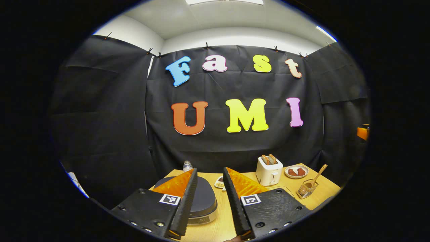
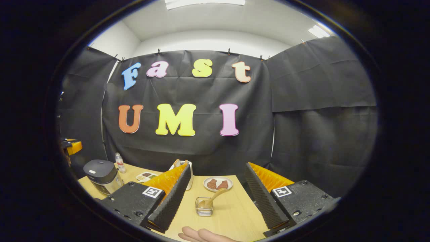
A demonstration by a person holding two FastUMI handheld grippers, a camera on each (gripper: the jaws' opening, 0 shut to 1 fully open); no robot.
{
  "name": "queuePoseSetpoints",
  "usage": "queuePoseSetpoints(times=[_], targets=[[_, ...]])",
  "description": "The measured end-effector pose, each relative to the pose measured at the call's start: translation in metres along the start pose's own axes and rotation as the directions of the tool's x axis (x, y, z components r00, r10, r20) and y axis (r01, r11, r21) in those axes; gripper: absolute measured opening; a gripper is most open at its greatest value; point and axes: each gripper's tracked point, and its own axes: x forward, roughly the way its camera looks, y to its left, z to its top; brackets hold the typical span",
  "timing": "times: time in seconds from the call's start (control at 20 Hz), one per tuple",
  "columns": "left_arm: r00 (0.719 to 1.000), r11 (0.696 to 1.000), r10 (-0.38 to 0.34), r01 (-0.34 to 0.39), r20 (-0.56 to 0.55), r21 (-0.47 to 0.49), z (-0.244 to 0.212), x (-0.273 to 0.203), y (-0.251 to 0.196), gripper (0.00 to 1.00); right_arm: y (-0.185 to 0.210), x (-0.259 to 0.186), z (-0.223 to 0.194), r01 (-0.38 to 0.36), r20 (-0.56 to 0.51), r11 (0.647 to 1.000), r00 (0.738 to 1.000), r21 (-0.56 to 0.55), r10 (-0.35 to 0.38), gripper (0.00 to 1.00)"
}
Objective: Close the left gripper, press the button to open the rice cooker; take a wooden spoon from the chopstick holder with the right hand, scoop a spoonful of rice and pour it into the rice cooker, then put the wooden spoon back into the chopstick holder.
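Your left gripper (image 1: 208, 205) hangs released, its fingers parted, directly above and in front of the closed rice cooker (image 1: 198, 198), which sits on the wooden table (image 1: 218, 228). It is the nearer tool; the lid button is probably under the fingers, though you cannot see it. Right of the cooker, past the toaster (image 1: 268, 169), the wooden spoon (image 2: 211, 198) leans in the chopstick holder (image 2: 204, 206). Your right gripper (image 2: 215, 195) is also spread wide.

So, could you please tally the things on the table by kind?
Rice cooker: 1
Toaster: 1
Bottle: 1
Plate of food: 1
Snack tray: 1
Chopstick holder: 1
Wooden spoon: 1
Total: 7
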Motion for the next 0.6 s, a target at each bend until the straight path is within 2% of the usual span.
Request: queuePoseSetpoints(times=[0.05, 0.2, 0.25, 0.45, 0.55, 0.6], targets=[[1.0, 1.0, -0.002, 0.002, -0.018, -0.01, -0.008, 0.002, 0.003, 0.58, 0.002, -0.002, -0.002, -0.005, 0.001, 1.0, 1.0, 0.013, 0.005, 1.0], [0.992, 0.998, 0.052, -0.056, -0.117, -0.03, -0.035, 0.014, 0.024, 0.1, 0.019, -0.017, -0.011, -0.068, -0.03, 0.996, 0.997, 0.058, 0.07, 1.0], [0.985, 0.996, 0.084, -0.089, -0.152, -0.027, -0.045, 0.017, 0.036, 0.04, 0.025, -0.024, -0.012, -0.09, -0.032, 0.994, 0.995, 0.069, 0.093, 0.99], [0.95, 0.992, 0.085, -0.109, -0.3, -0.067, -0.092, 0.028, 0.05, 0.02, 0.044, -0.051, -0.017, -0.161, -0.049, 0.985, 0.985, 0.069, 0.164, 0.99], [0.934, 0.99, 0.073, -0.109, -0.35, -0.084, -0.113, 0.034, 0.055, 0.02, 0.043, -0.055, -0.016, -0.16, -0.044, 0.986, 0.986, 0.047, 0.162, 0.99], [0.932, 0.987, 0.096, -0.133, -0.35, -0.085, -0.124, 0.04, 0.059, 0.02, 0.042, -0.055, -0.015, -0.152, -0.036, 0.988, 0.987, 0.039, 0.154, 0.99]])
